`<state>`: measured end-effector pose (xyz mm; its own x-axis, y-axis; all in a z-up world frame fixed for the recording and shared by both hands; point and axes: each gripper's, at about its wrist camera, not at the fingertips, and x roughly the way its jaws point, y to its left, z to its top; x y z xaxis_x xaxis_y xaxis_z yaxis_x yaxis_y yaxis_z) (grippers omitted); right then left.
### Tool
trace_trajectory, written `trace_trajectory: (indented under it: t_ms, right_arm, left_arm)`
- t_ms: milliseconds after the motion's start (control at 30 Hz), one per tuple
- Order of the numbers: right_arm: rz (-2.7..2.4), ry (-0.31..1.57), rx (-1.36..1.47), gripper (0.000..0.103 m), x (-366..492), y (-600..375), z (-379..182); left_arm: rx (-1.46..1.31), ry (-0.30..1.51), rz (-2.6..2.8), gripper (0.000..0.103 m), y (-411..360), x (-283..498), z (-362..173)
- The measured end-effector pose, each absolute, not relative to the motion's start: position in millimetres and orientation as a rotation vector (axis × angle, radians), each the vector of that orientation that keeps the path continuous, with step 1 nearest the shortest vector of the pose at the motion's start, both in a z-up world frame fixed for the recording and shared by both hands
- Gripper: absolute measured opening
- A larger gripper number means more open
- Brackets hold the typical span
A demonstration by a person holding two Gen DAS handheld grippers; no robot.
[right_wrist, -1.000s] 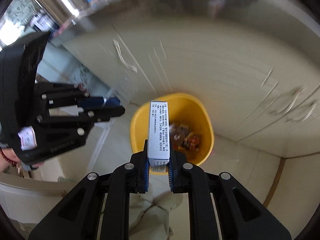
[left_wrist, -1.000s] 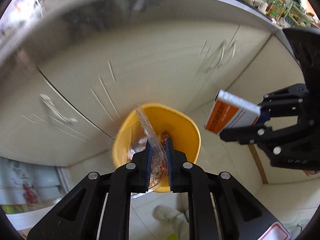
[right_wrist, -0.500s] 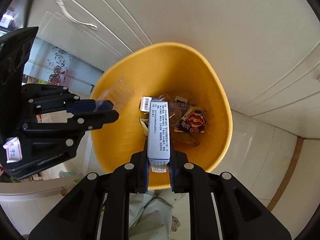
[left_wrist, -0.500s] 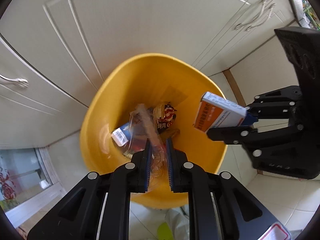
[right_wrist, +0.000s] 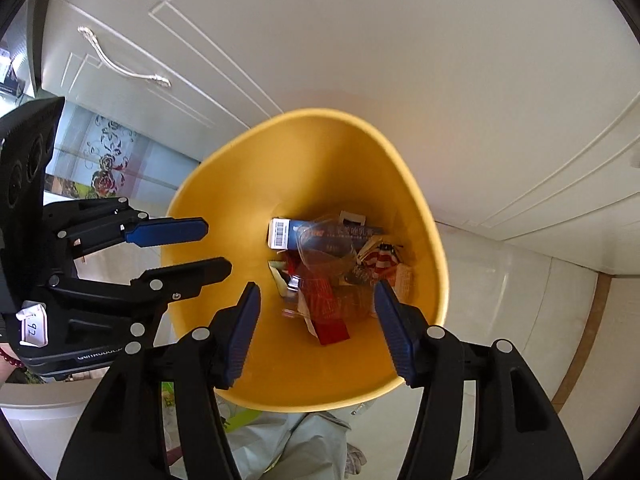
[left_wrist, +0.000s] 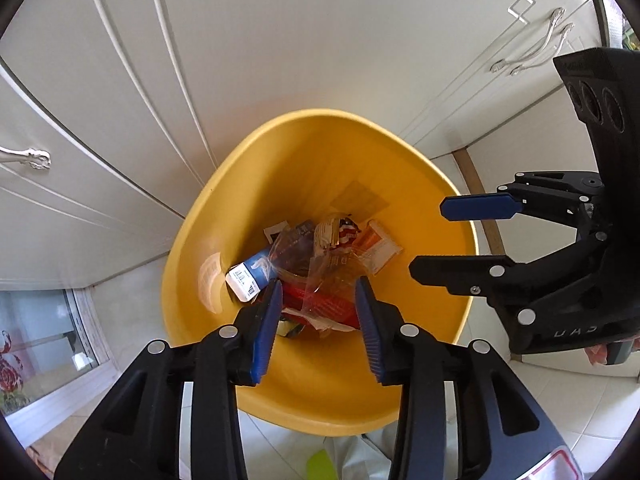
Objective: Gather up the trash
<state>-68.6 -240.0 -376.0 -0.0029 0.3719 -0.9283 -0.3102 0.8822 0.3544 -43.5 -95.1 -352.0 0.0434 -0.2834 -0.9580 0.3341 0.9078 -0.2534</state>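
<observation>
A yellow bin (left_wrist: 320, 114) stands on the floor against white cabinets, seen from above in both views (right_wrist: 320, 114). Inside lie a blue-and-white box (left_wrist: 252, 274), crumpled clear plastic (left_wrist: 320, 264), an orange-and-white box (left_wrist: 378, 248) and a striped wrapper (right_wrist: 380, 258). My left gripper (left_wrist: 319, 286) hangs over the bin's near side, its jaws opening with nothing between the pads. My right gripper (right_wrist: 317, 287) is over the bin too, jaws opening and empty. Each gripper shows in the other's view: the right gripper (left_wrist: 432, 236) at the bin's right rim, the left gripper (right_wrist: 218, 247) at its left rim.
White cabinet doors with metal handles (right_wrist: 124, 68) rise behind the bin. Pale floor tiles (right_wrist: 520, 280) lie to the right. A glass door with a flower pattern (right_wrist: 104, 168) is at the left. A person's trouser legs (right_wrist: 288, 440) show below the bin.
Both grippers came down over the bin and opened. The clear plastic left the left gripper and the orange-and-white box left the right gripper; both now lie in the bin.
</observation>
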Motion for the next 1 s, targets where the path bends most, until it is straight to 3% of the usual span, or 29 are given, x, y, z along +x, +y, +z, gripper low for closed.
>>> trace_trajectory:
  t_ms: [367,400,533,600,667,800,1000]
  right_arm:
    - [0.492,1.44,0.035,0.06,-81.3,-242.9,-340.7]
    - [0.481,1.433,0.035,0.06,-83.5,-243.2,-336.5]
    - [0.375,1.395,0.025,0.063,-96.9,-246.2,-312.6]
    - [0.321,1.375,0.029,0.067,-105.0,-248.4,-300.2]
    - [0.25,1.359,0.029,0.074,-114.1,-249.0,-285.7]
    - [0.144,1.336,0.052,0.079,-128.9,-251.0,-257.3]
    - [0.037,1.282,-0.035,0.083,-147.9,-241.7,-216.9]
  left_arm:
    - [0.013,1.425,-0.399,0.04,-87.6,-46.1,-322.2]
    - [0.014,1.418,-0.372,0.046,-85.6,-48.1,-316.3]
    - [0.014,1.394,-0.264,0.051,-79.8,-54.7,-295.3]
    - [0.006,1.371,-0.2,0.064,-77.0,-59.2,-279.8]
    - [0.002,1.349,-0.146,0.07,-75.2,-63.9,-264.3]
    - [-0.044,1.317,-0.065,0.085,-69.9,-75.9,-234.4]
    - [-0.032,1.275,-0.015,0.097,-72.1,-93.7,-197.8]
